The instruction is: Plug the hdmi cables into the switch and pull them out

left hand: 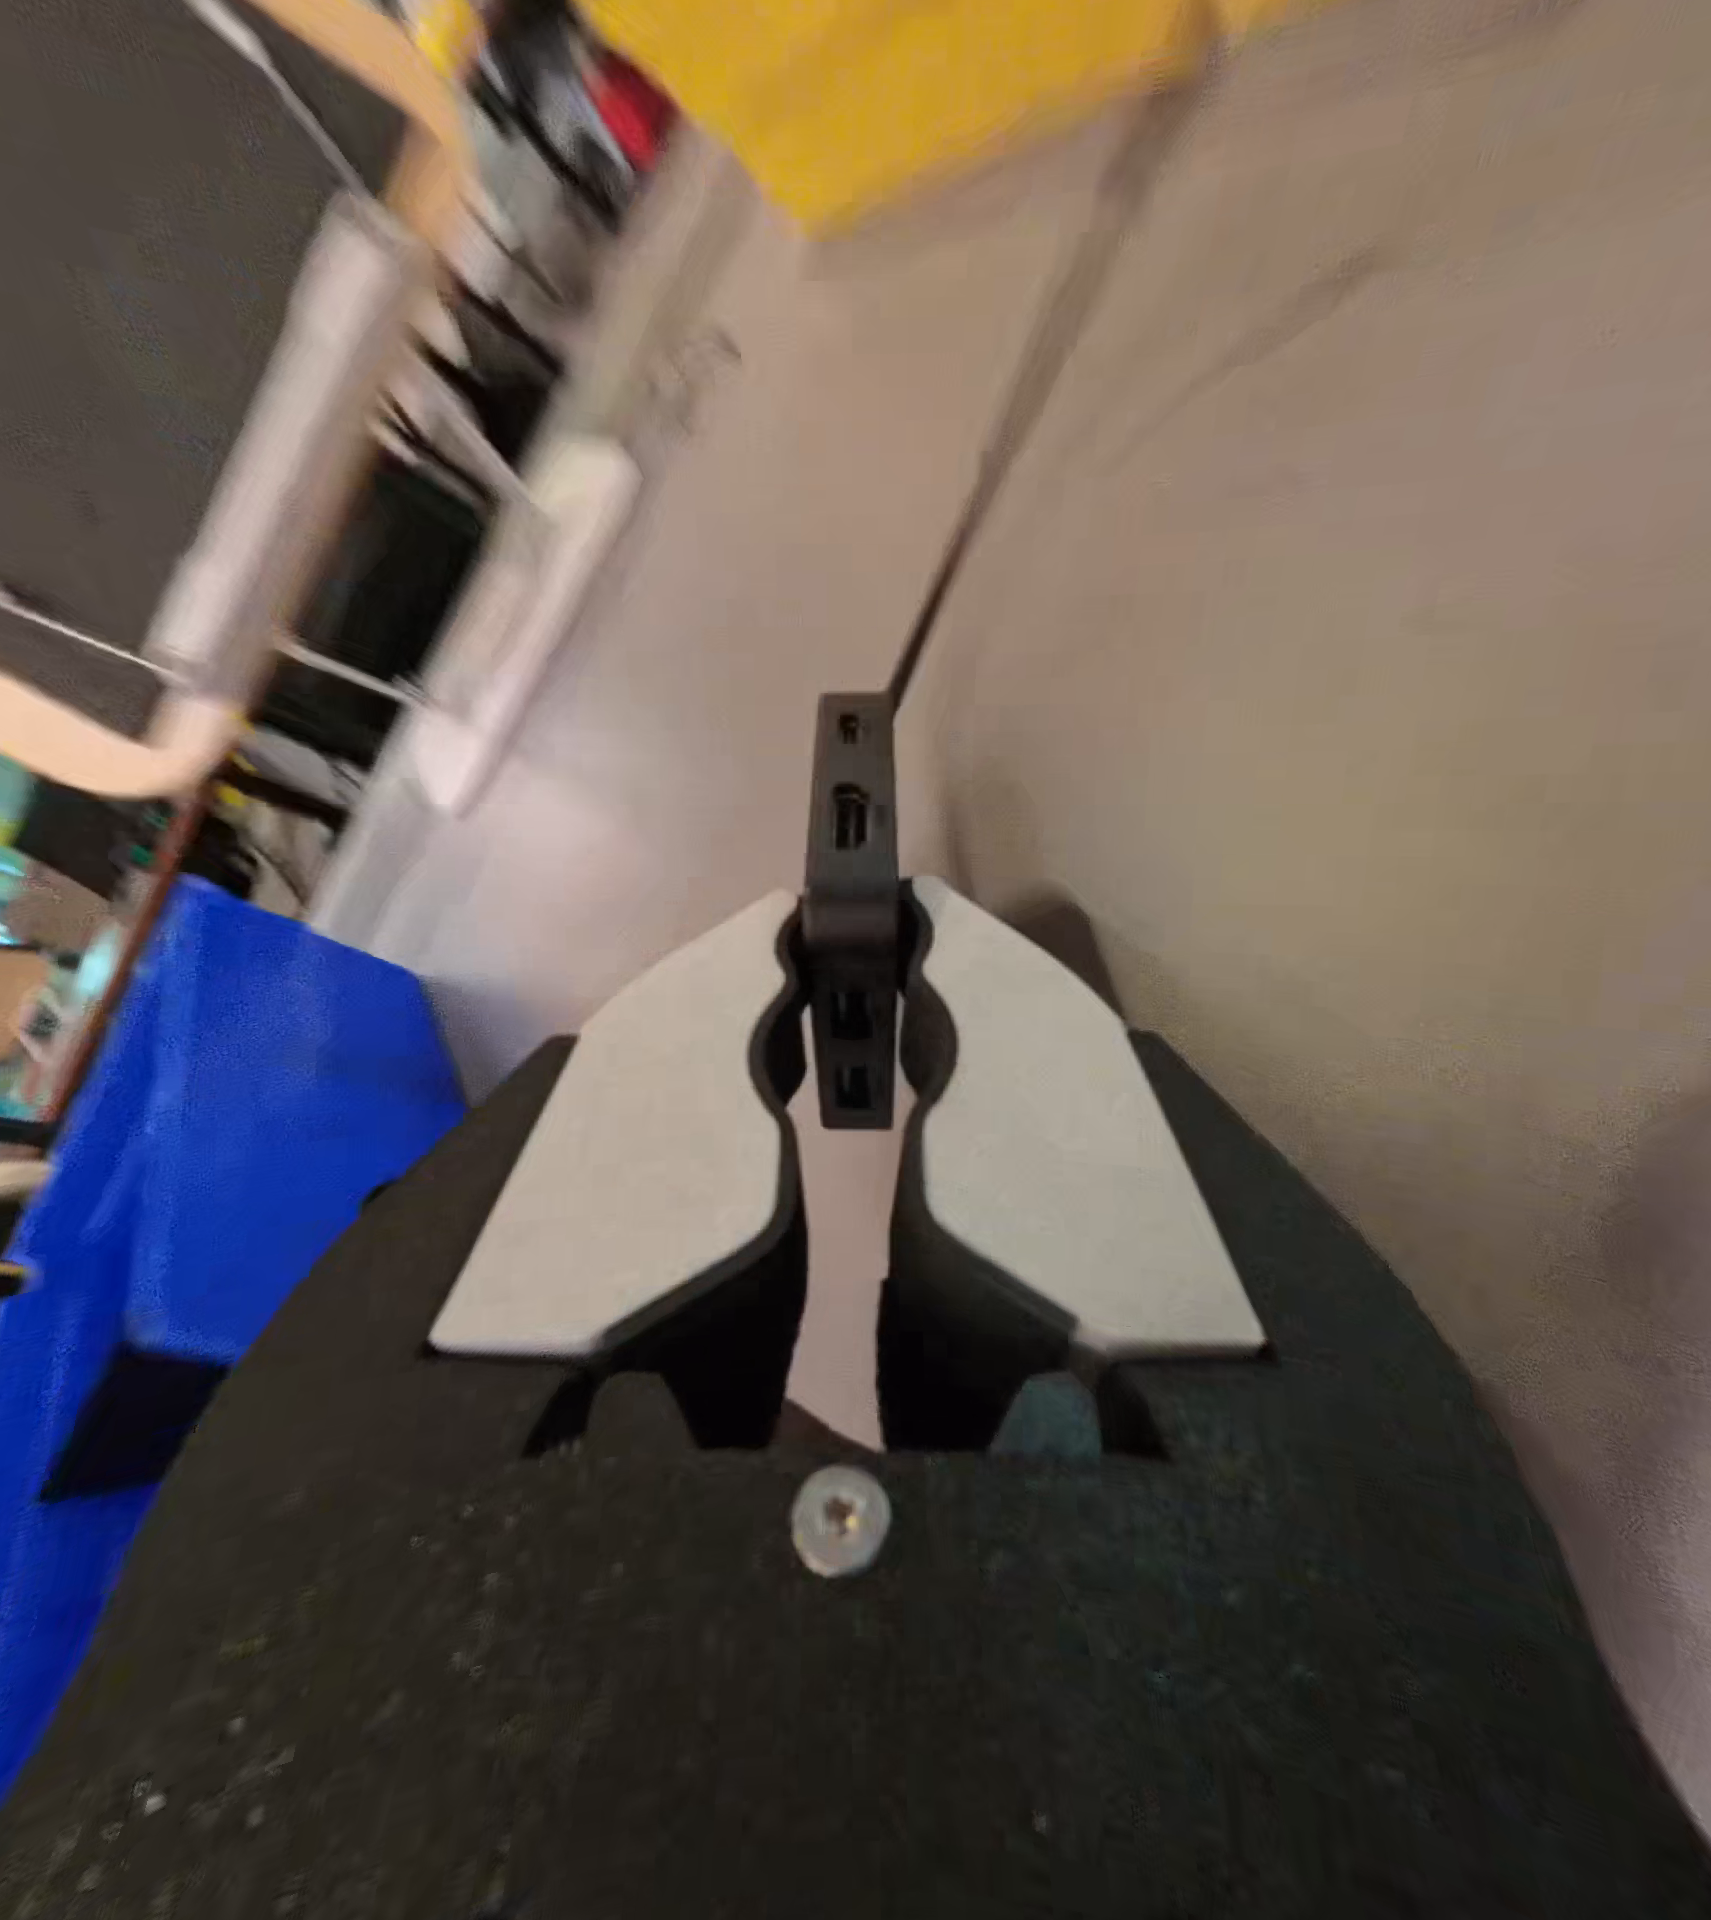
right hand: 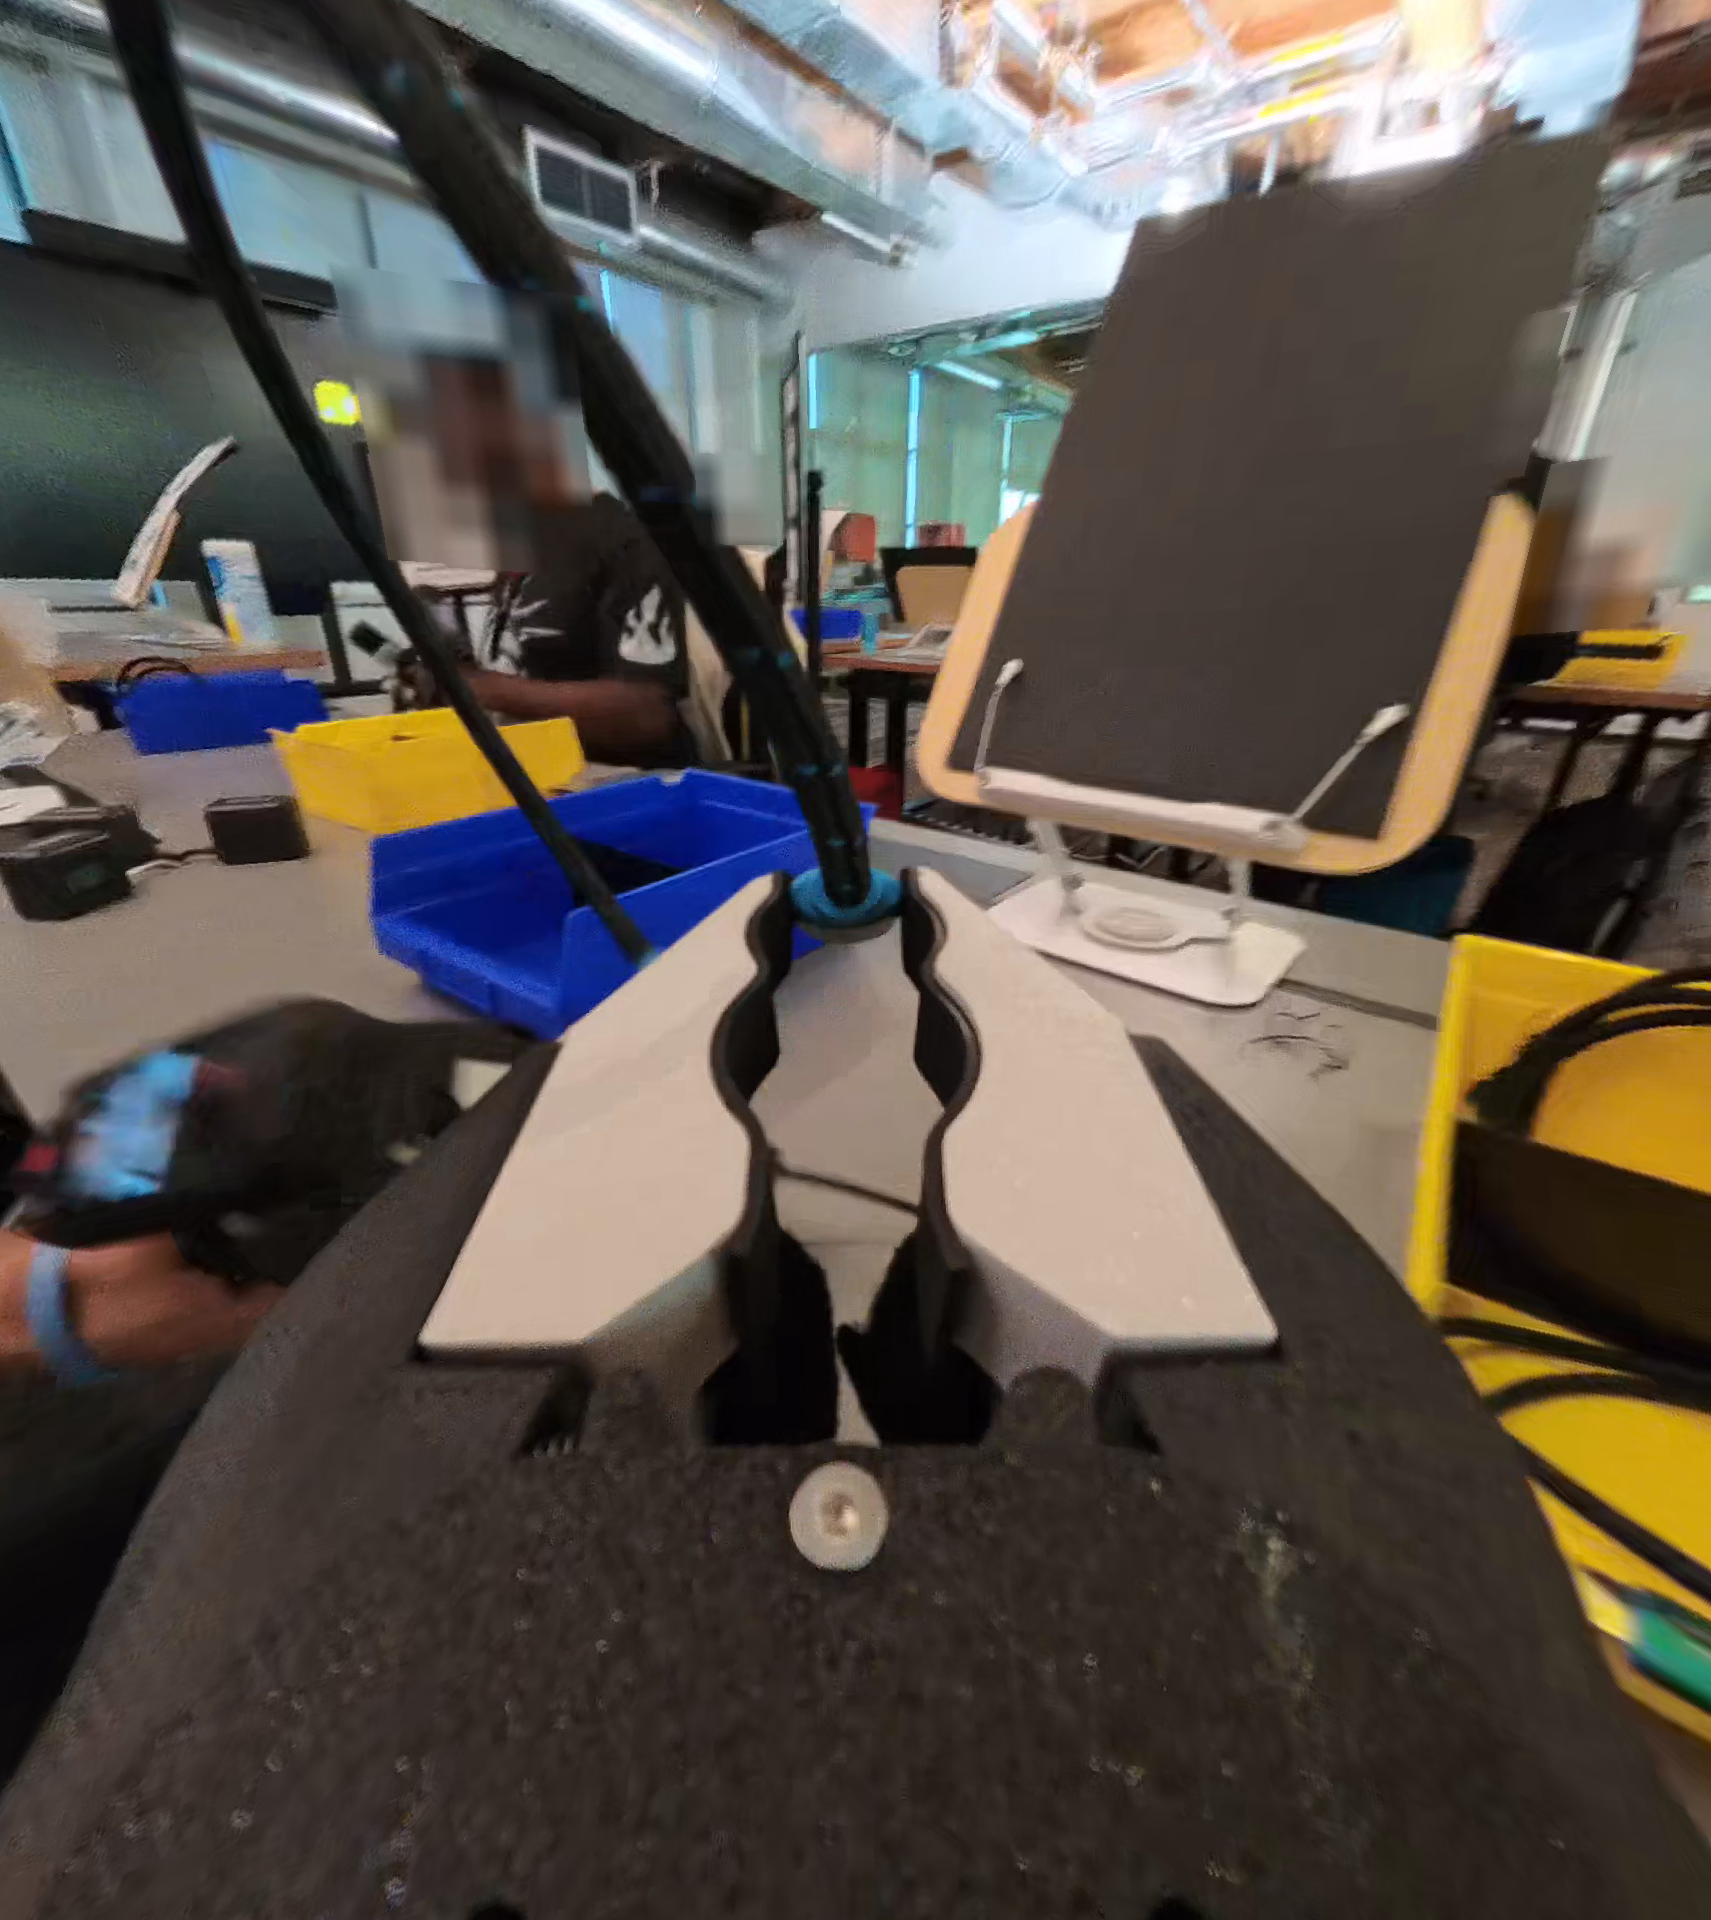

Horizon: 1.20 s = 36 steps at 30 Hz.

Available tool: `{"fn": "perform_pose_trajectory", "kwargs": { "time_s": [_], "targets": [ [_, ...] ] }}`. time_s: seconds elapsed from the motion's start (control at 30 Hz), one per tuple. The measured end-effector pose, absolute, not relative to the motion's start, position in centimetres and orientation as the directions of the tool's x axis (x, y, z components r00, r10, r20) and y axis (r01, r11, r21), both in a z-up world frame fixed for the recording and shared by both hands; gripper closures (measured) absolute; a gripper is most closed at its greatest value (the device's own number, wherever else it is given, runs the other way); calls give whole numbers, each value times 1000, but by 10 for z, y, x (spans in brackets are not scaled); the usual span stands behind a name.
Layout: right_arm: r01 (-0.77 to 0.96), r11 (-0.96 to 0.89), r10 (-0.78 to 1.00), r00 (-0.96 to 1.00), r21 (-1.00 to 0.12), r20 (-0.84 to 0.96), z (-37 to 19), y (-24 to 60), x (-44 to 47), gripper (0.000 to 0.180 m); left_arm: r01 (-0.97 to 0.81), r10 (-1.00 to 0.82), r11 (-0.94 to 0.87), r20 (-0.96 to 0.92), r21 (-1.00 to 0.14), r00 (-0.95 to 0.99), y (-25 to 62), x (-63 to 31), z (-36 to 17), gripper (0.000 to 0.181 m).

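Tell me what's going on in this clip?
A person works two handheld grippers. The left gripper has its jaws shut on the black HDMI switch, held on edge with its ports empty. The right gripper pinches the blue-collared end of an HDMI cable, which rises steeply. Nothing is plugged in yet.

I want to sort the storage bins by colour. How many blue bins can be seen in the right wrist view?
2. One blue bin sits on the table just behind the left finger of the right gripper. A second blue bin stands farther back on the left. Others may be hidden.
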State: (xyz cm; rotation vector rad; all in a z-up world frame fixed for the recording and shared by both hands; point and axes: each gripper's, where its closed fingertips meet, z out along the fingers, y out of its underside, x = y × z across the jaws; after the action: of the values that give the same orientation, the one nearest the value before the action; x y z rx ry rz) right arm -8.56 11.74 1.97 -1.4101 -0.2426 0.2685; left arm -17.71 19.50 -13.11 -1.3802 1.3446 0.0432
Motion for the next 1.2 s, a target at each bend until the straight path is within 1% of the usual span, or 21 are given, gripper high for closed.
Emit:
{"fn": "perform_pose_trajectory", "kwargs": {
  "time_s": [0.07, 0.1, 0.17, 0.23, 0.3, 0.37, 0.43, 0.5, 0.57, 0.6, 0.7, 0.83, 0.87, 0.93, 1.03, 1.1, 1.2],
  "targets": [
    [-56, 118, 297, 955, -991, -18, 18, 112, -57, 159, -607, -598, 385, -689, -695, 409, 184, -175, -80, 167],
    [-83, 112, 275, 960, -990, -49, 17, 113, -40, 159, -603, -611, 369, -674, -707, 416, 184, -174, -77, 167],
    [-136, 74, 255, 960, -988, -113, 25, 116, -12, 159, -609, -652, 338, -645, -718, 399, 187, -174, -93, 167],
    [-94, 39, 213, 973, -995, -84, 39, 115, 15, 159, -627, -657, 358, -663, -692, 358, 184, -178, -104, 167],
    [-41, 45, 117, 993, -998, -35, 59, 107, 53, 159, -631, -648, 364, -673, -685, 357, 184, -181, -105, 167],
    [46, 19, -3, 999, -999, 46, 73, 101, 94, 159, -629, -662, 338, -652, -700, 370, 186, -184, -105, 167],
    [166, -13, -134, 977, -986, 167, 83, 100, 134, 160, -599, -698, 294, -596, -745, 398, 187, -184, -105, 167],
    [299, -133, -203, 925, -945, 321, 73, 110, 165, 159, -579, -732, 249, -542, -776, 412, 188, -185, -107, 167],
    [424, -249, -254, 839, -871, 481, 57, 121, 190, 159, -568, -747, 232, -519, -789, 415, 189, -185, -108, 167],
    [483, -302, -246, 794, -822, 556, 47, 128, 196, 159, -571, -747, 233, -520, -787, 413, 189, -185, -108, 167],
    [612, -443, -136, 677, -655, 724, 3, 150, 199, 159, -581, -743, 241, -533, -777, 405, 187, -185, -109, 167],
    [660, -621, 55, 575, -423, 816, -65, 159, 201, 159, -591, -747, 245, -539, -768, 390, 184, -185, -111, 167],
    [655, -650, 89, 567, -384, 819, -77, 158, 203, 159, -596, -752, 240, -535, -766, 384, 183, -185, -114, 167],
    [638, -677, 137, 599, -367, 789, -92, 156, 201, 159, -599, -761, 233, -527, -766, 378, 182, -185, -117, 167],
    [618, -679, 213, 681, -396, 700, -99, 148, 185, 159, -604, -771, 226, -519, -764, 368, 180, -186, -121, 167],
    [596, -682, 301, 757, -424, 580, -105, 137, 167, 160, -603, -781, 223, -510, -766, 359, 178, -185, -122, 167],
    [516, -721, 387, 854, -462, 348, -115, 117, 142, 151, -584, -801, 208, -479, -784, 358, 175, -183, -122, 167]
  ]
}}
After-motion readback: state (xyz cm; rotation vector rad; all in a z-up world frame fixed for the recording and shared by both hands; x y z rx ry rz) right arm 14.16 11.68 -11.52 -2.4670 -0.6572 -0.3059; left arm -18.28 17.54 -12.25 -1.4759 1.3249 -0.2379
